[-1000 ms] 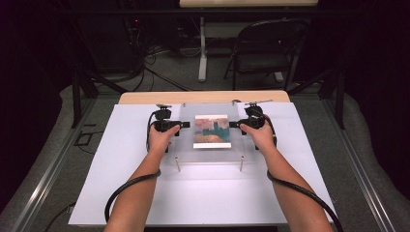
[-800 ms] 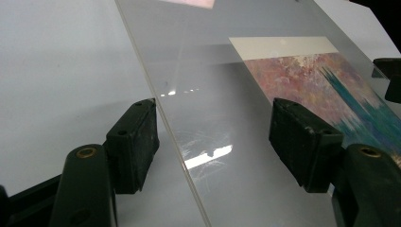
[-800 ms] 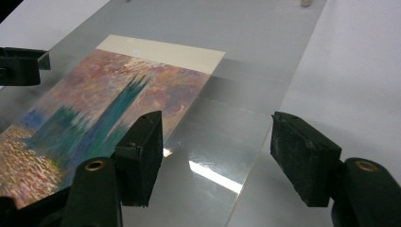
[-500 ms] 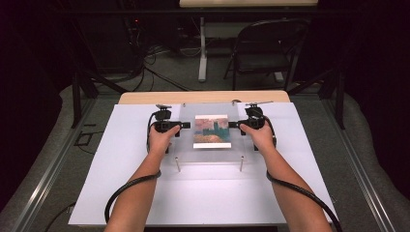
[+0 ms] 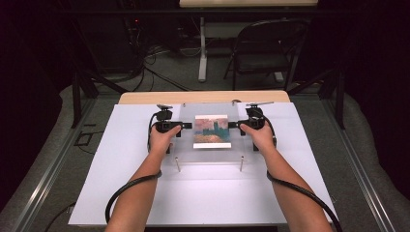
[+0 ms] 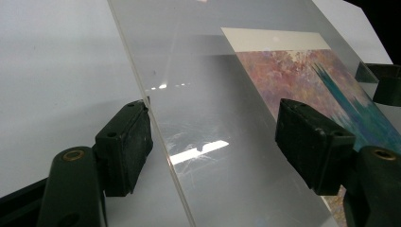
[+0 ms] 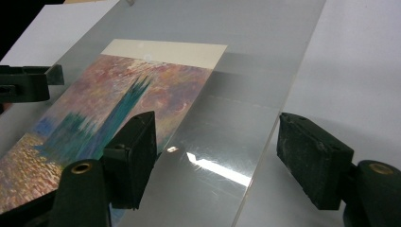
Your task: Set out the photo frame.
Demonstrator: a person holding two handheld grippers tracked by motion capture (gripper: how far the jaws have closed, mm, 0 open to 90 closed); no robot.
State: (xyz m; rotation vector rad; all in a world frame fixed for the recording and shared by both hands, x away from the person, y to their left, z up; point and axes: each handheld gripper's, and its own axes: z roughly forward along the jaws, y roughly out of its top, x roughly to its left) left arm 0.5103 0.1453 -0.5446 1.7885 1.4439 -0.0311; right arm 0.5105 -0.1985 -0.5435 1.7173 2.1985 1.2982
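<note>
Plainly, the picture (image 5: 211, 131) bears no legible writing.

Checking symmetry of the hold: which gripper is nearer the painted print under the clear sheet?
Roughly equal, the right marginally nearer. The left gripper straddles the clear sheet's left edge, the right gripper its right edge, the print between them; both open.

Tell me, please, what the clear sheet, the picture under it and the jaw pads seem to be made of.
Clear sheet: probably acrylic, possibly glass; transparent, glossy, with bright reflections, fine scratches and a thick clear edge.
Picture: looks like printed paper or card; matte painted scene with a plain cream border.
Jaw pads: seemingly black rubber or plastic; dull, slightly rough blocks.
</note>
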